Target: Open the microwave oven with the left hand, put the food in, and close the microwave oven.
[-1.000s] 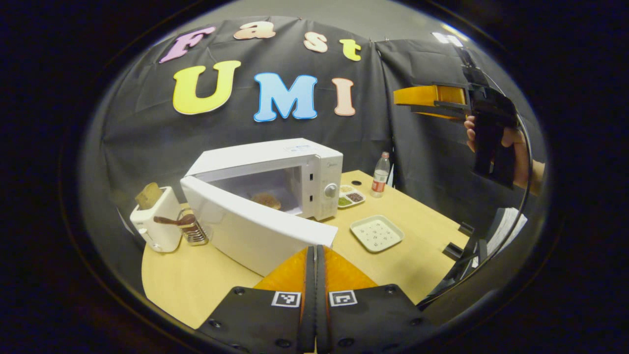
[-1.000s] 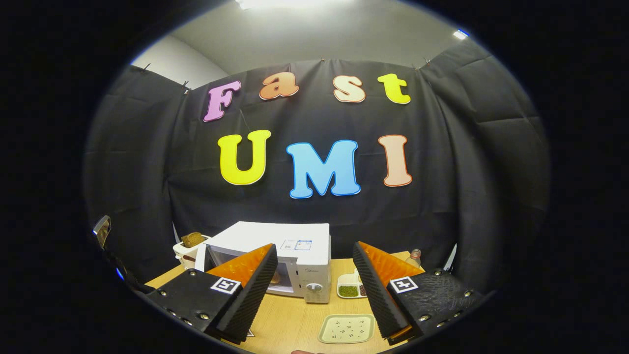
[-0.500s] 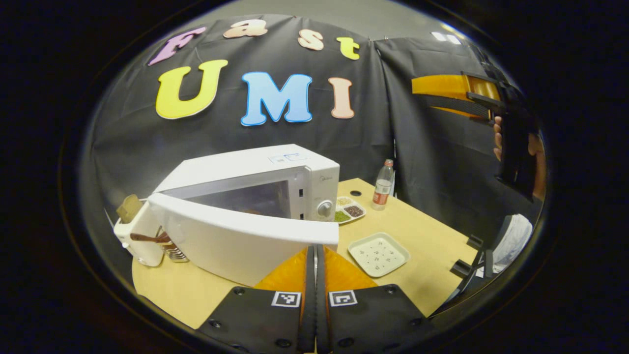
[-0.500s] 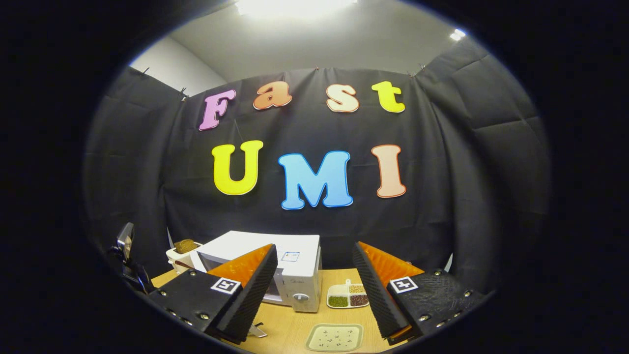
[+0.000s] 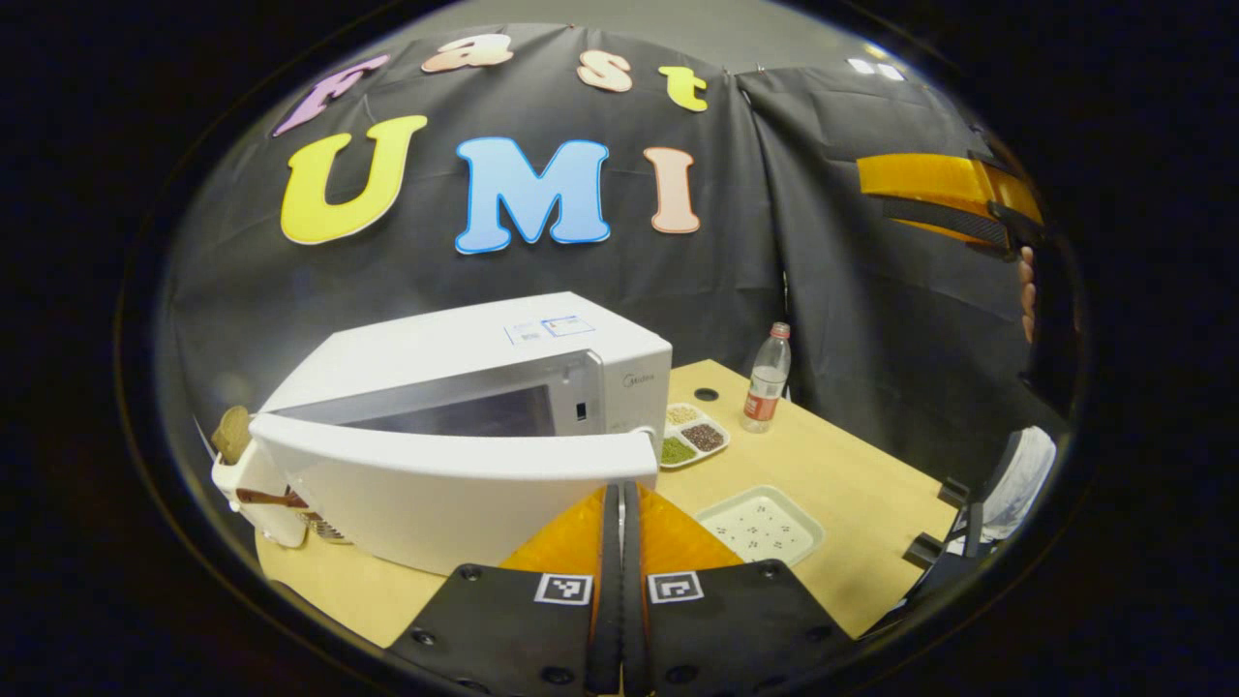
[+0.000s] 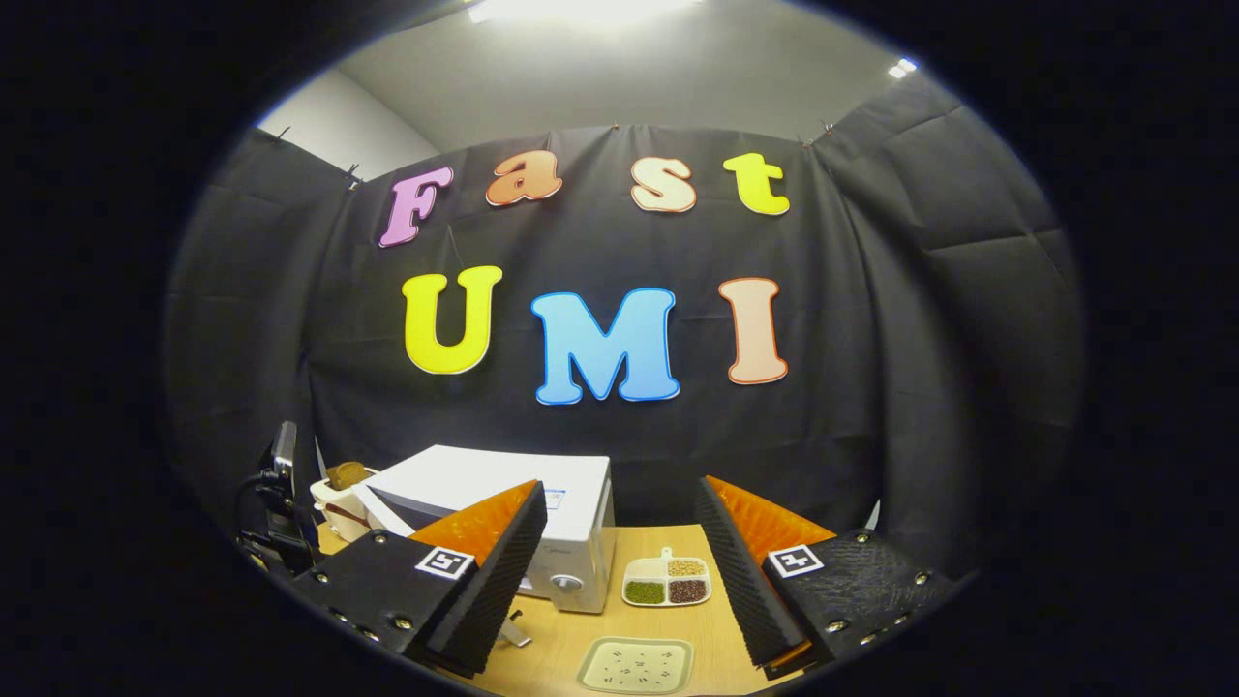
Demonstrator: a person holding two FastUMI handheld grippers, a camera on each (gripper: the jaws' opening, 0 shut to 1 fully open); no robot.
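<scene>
Left gripper (image 5: 622,513), fingers together, pushes the door (image 5: 455,484) of the microwave (image 5: 484,348) on the table (image 5: 852,494); door ajar. Right gripper (image 6: 619,552), fingers apart, holds nothing. Risk: tips slipping off the door edge, leaving it unlatched.

The microwave door (image 5: 455,484) stands partly ajar, leaving a narrow gap to the cavity. Bare counter (image 5: 852,484) lies right of it, past the square plate (image 5: 762,524), sectioned dish (image 5: 693,436) and bottle (image 5: 766,378).
</scene>
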